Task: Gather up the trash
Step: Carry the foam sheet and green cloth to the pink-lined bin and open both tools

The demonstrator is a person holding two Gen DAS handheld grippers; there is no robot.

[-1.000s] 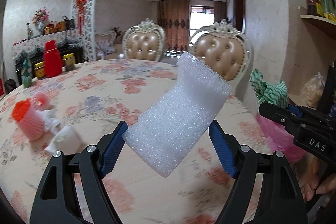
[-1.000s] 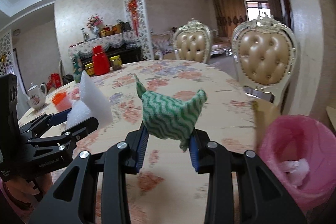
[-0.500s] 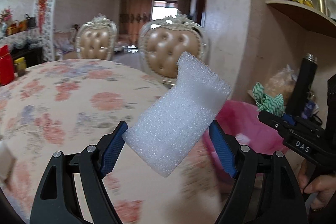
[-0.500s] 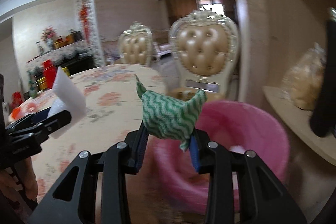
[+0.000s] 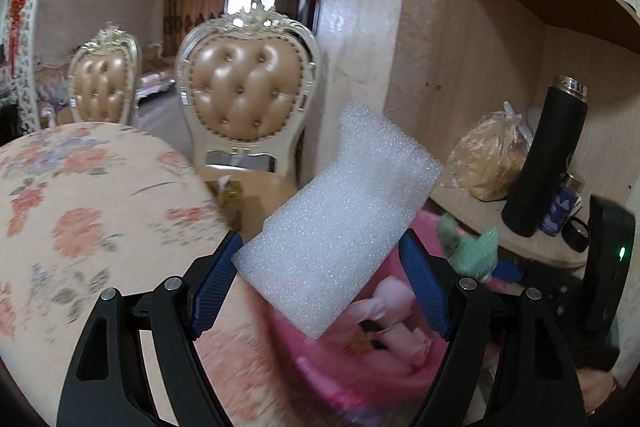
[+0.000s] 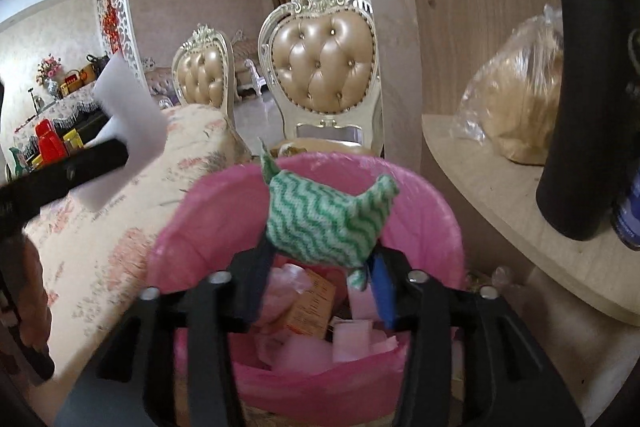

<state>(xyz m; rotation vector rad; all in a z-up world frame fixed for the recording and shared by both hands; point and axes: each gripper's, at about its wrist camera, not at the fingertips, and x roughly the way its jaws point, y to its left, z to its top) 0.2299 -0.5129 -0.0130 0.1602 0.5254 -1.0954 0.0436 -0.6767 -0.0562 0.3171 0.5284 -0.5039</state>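
Left gripper (image 5: 322,269) clamps a white foam block (image 5: 340,227) between its 2 blue pads (image 5: 214,275), jaws wide because the block is wide; block tilts up to the right, its lower end over the near rim of the pink-lined trash bin (image 5: 360,387) beside the floral tablecloth (image 5: 92,195); bin blurred in the left wrist view; right gripper (image 6: 320,269) has just been opening its jaws, and the green-and-white zigzag cloth (image 6: 326,223) sits between the blue pads (image 6: 382,287), right over the bin (image 6: 224,203); gaps show beside the cloth low down, whether the pads touch it higher up I cannot tell; bin in the right wrist view holds pink wrappers (image 6: 352,341) and a small orange carton (image 6: 312,303); same cloth shows in the left wrist view, blurred (image 5: 468,249), at the bin's far edge; foam block and left gripper arm appear at left in the right wrist view (image 6: 128,131), above the tablecloth (image 6: 96,259); 2 tufted tan chairs (image 6: 324,67) stand behind the table; curved wooden shelf (image 6: 500,195) at right carries a clear bag of brown contents (image 6: 520,99) and a black flask (image 5: 544,163); a hand (image 5: 596,395) is partly visible at bottom right of the left wrist view.
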